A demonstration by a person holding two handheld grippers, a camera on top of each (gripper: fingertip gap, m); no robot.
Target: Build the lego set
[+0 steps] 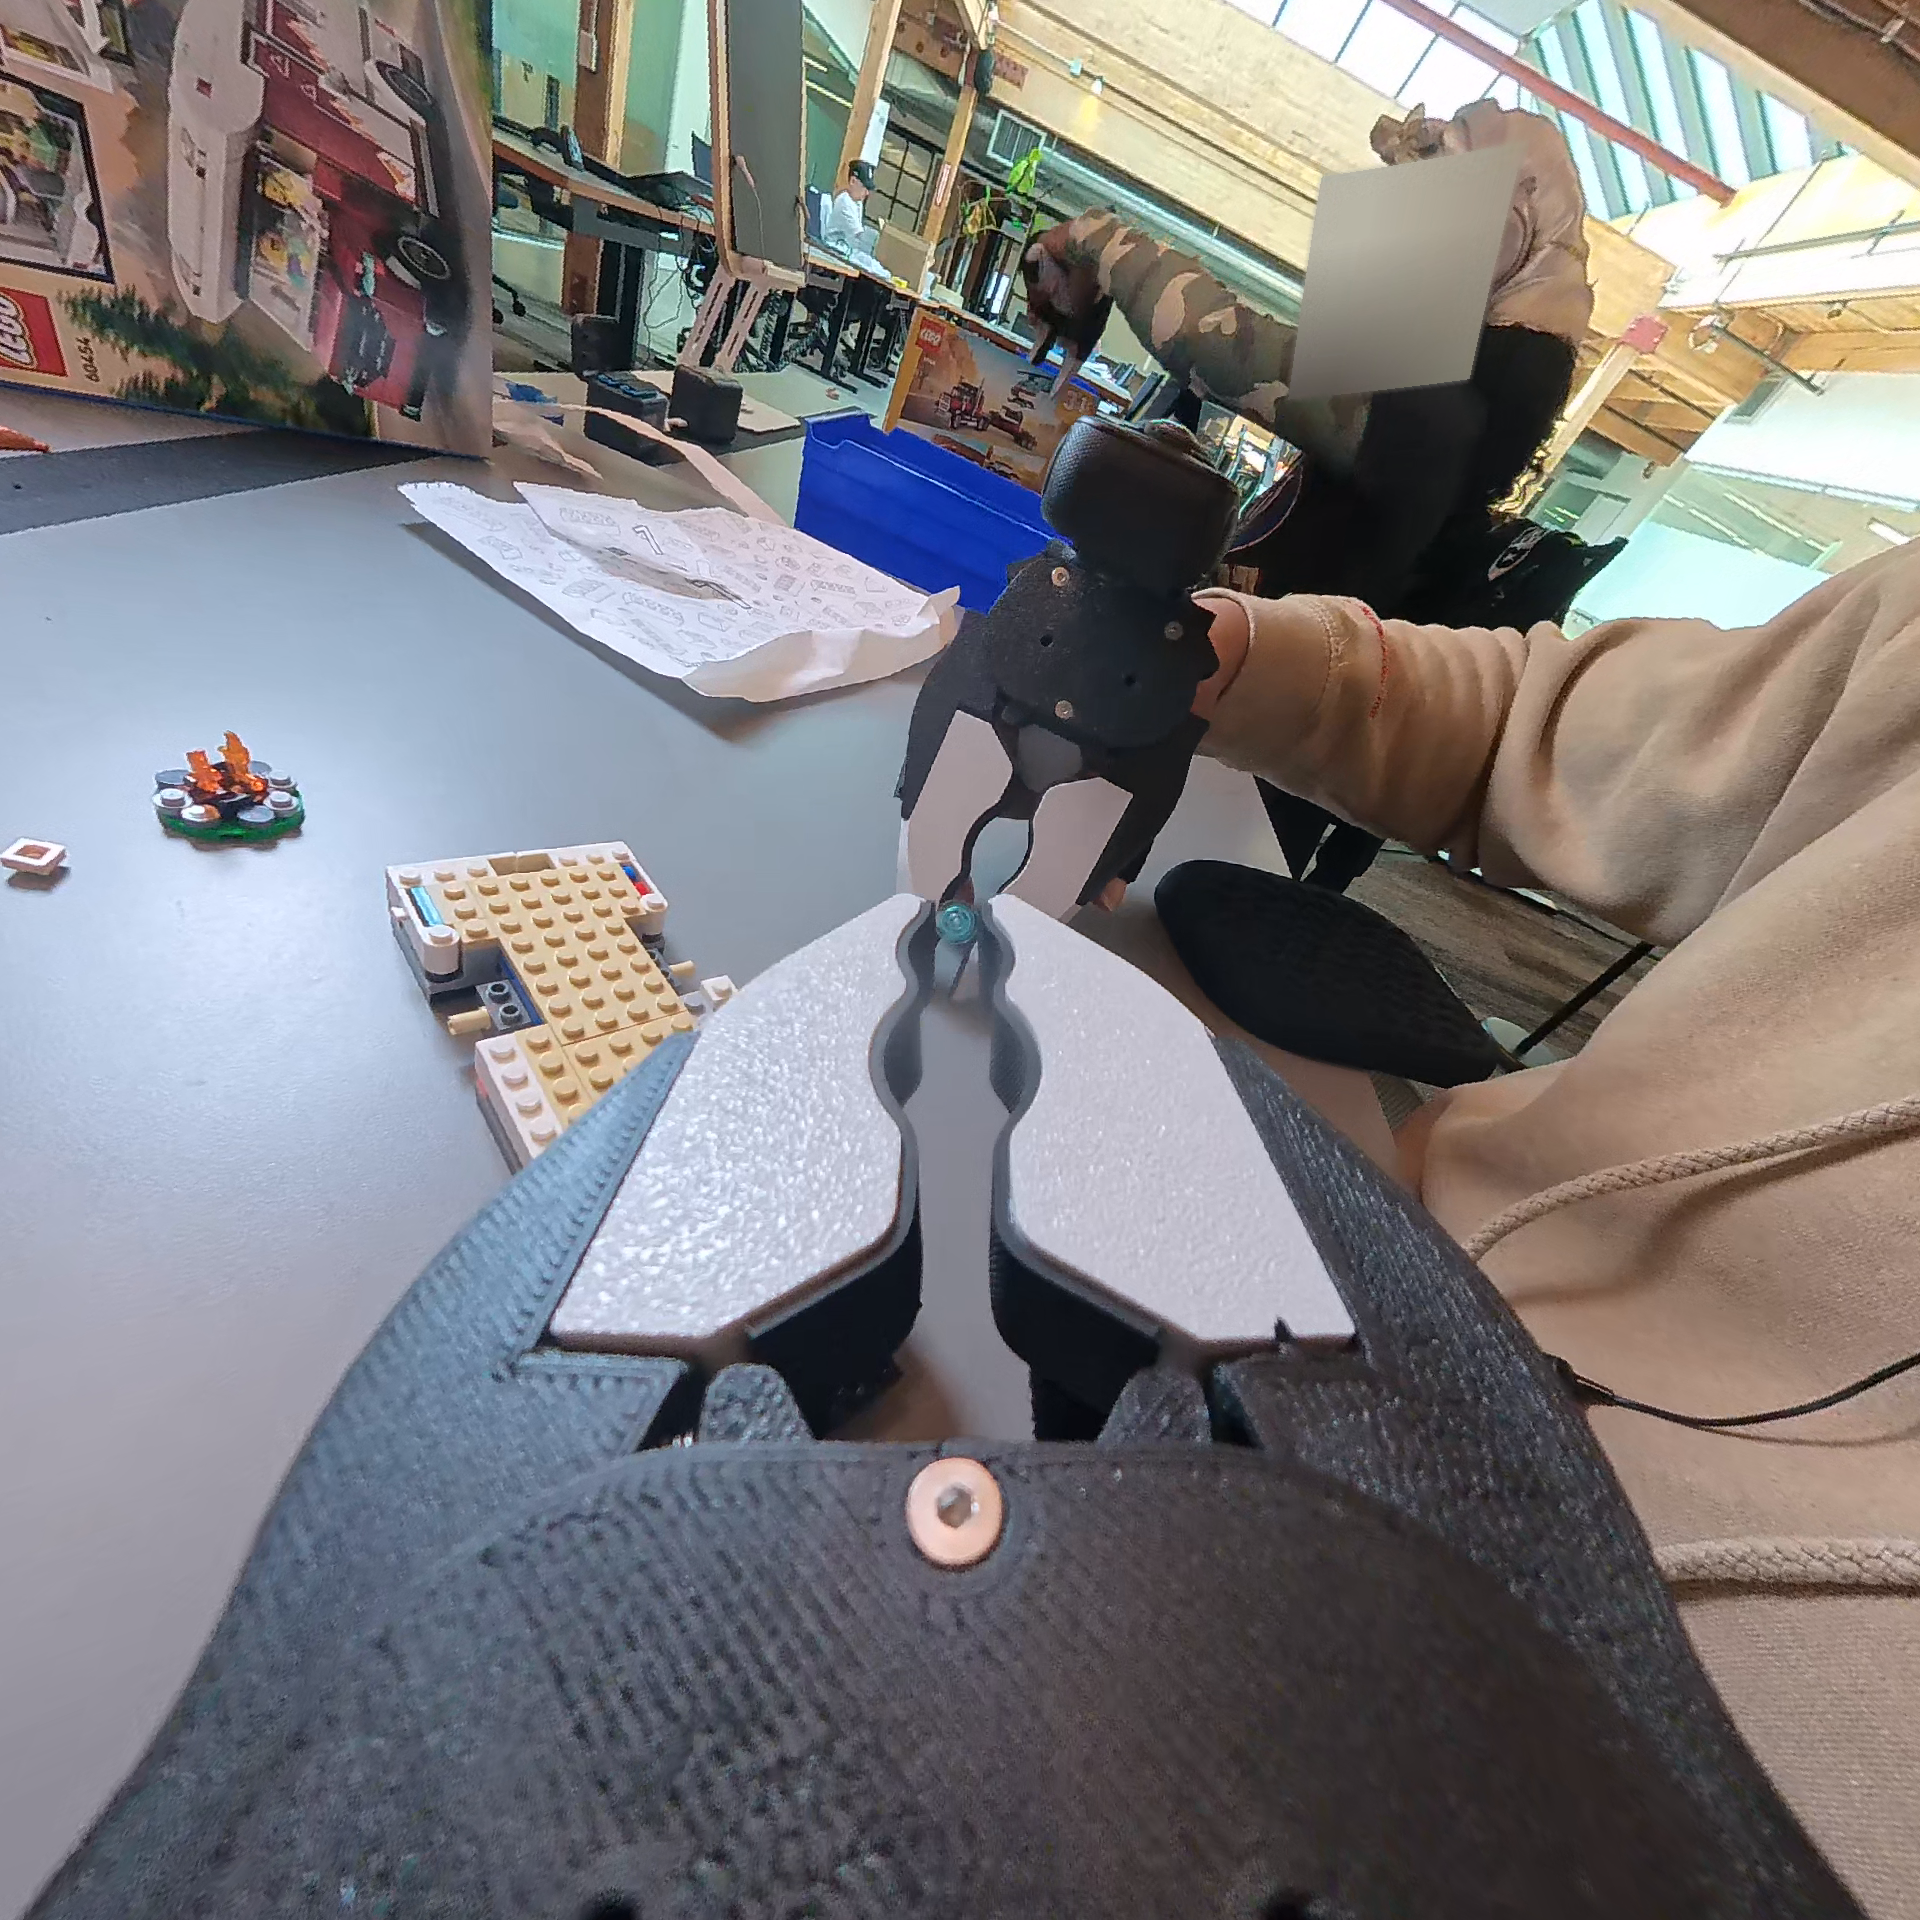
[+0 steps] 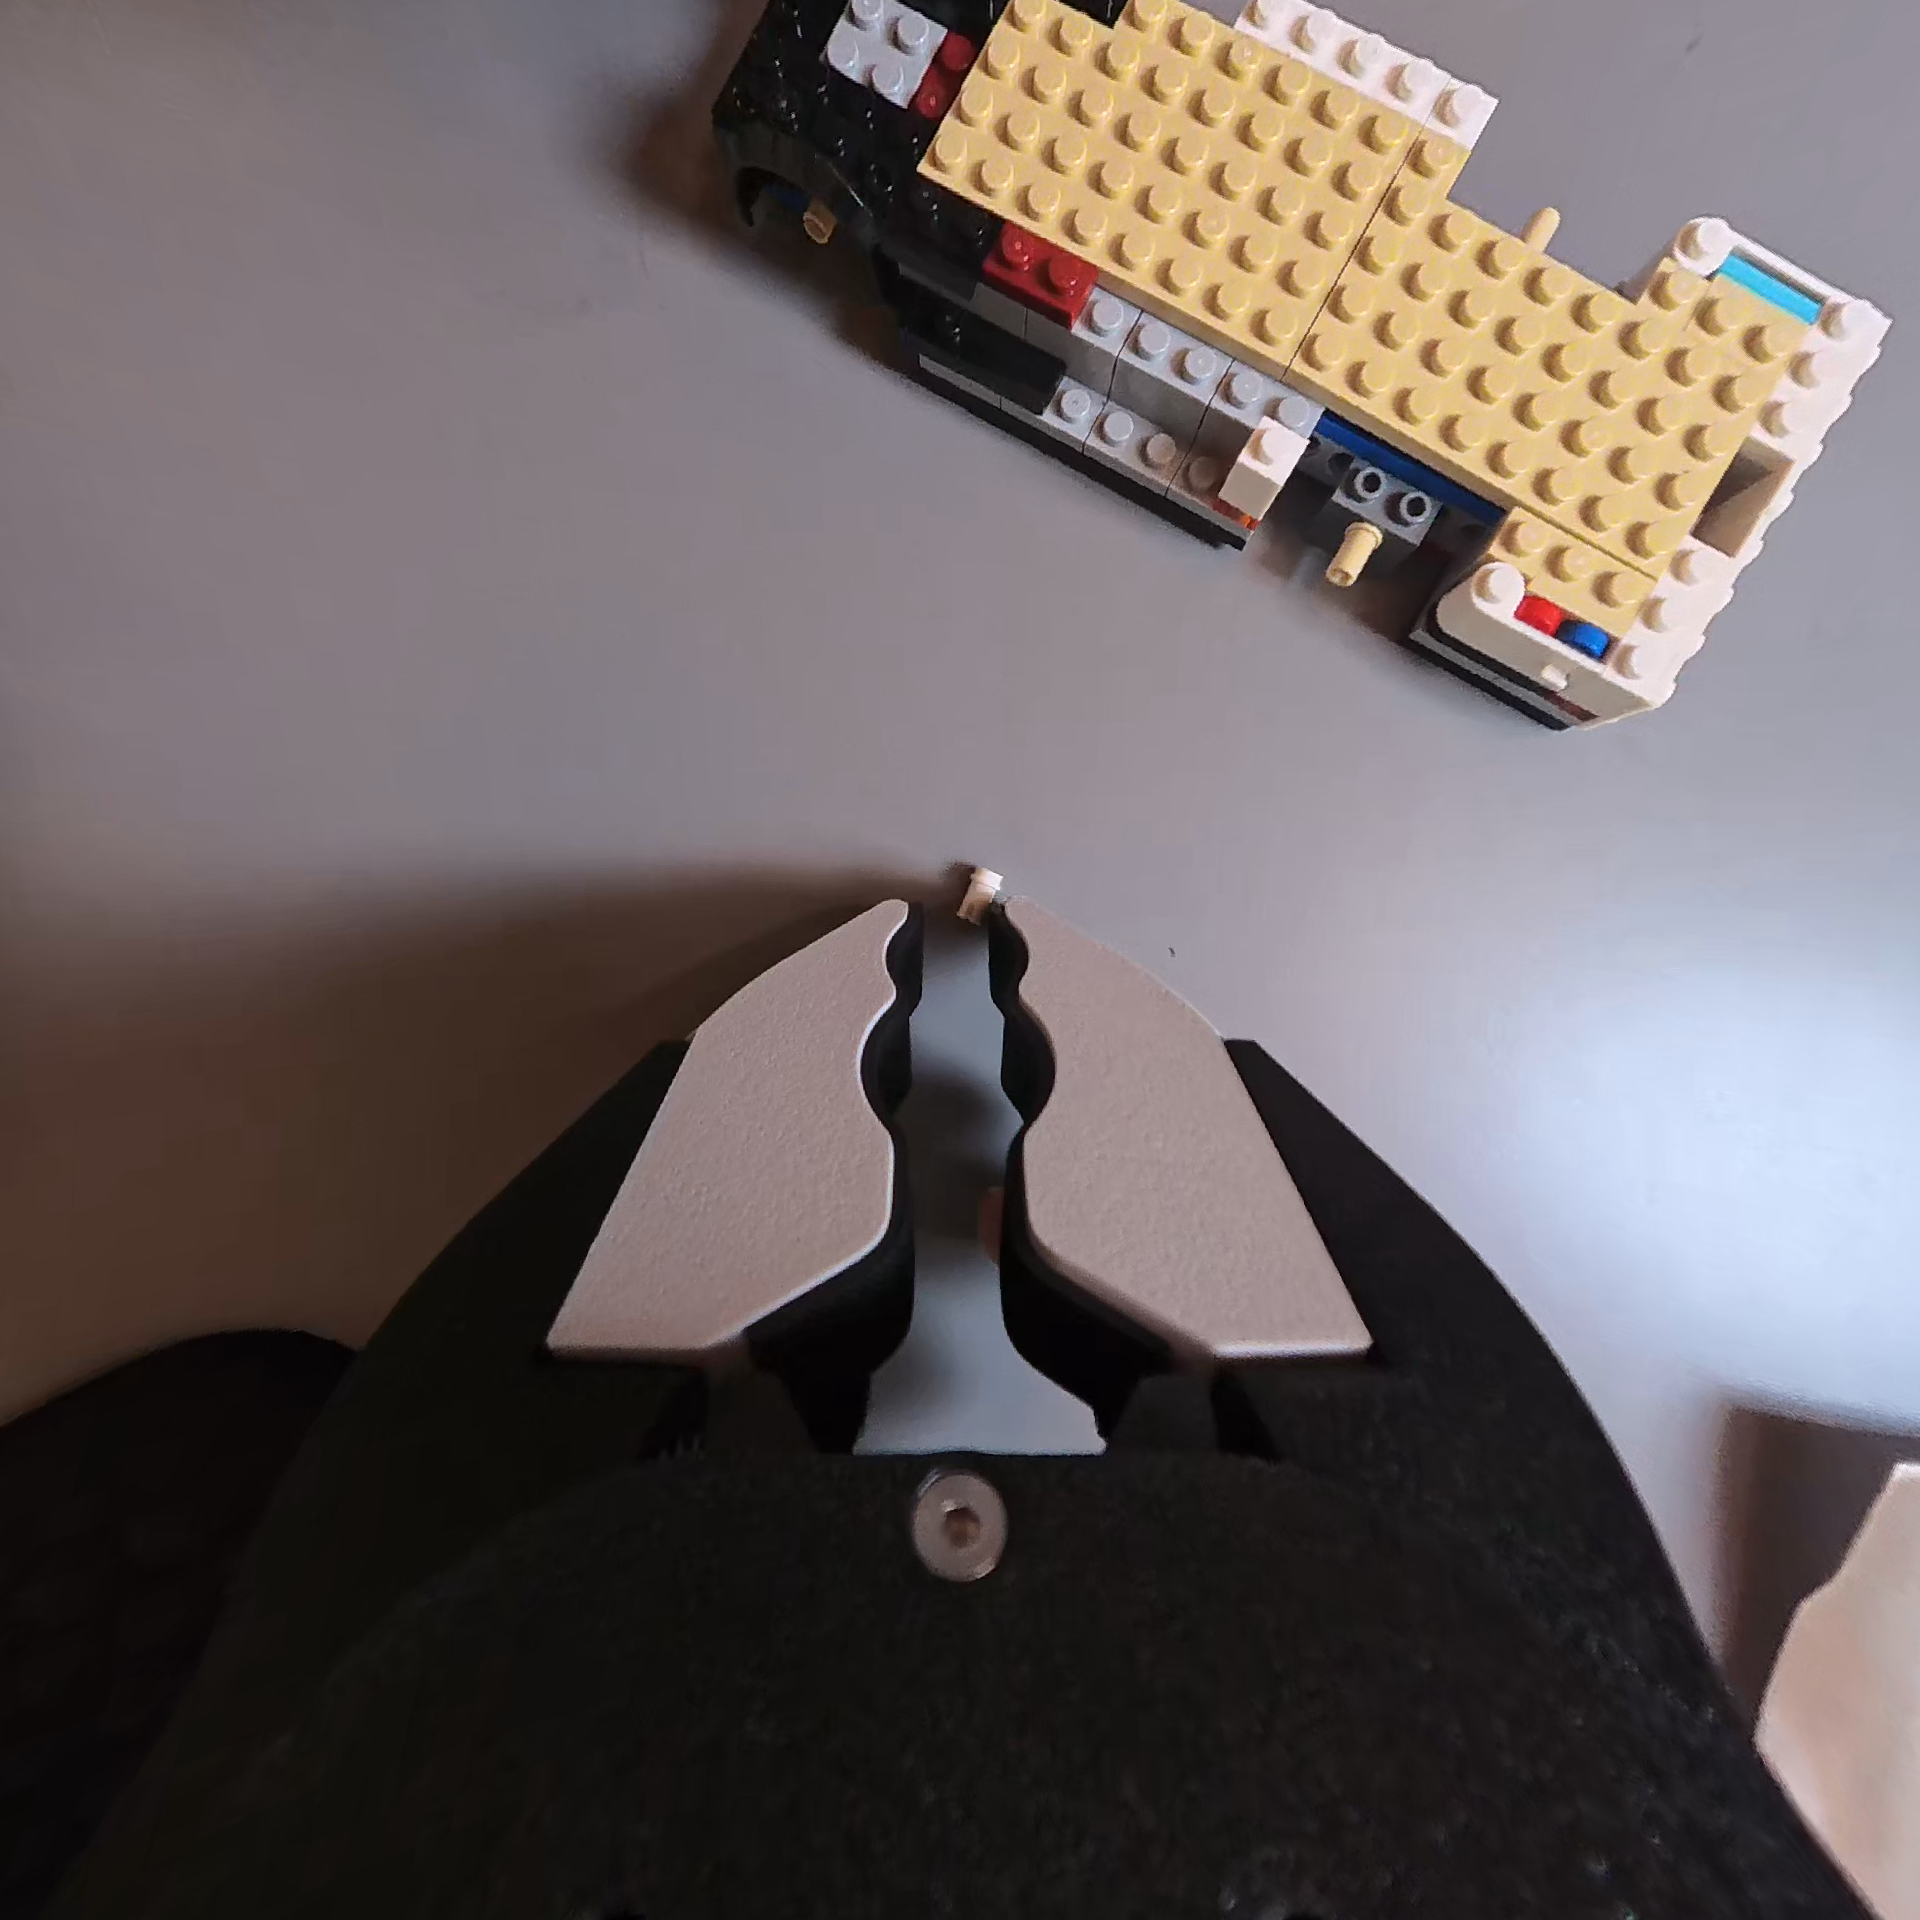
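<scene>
Teal, translucent and round, the tiny stud (image 1: 956, 923) sits clenched in the left claw (image 1: 954, 920) tips, while the right claw (image 2: 954, 914) gapes at a small cream peg (image 2: 980, 894) at twelve o'clock on the grey bench (image 2: 416, 520) — a nudge could flick it away.

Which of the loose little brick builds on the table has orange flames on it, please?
The round campfire on its green base, left of the tan studded build; the small white square piece nearby has none.
</scene>
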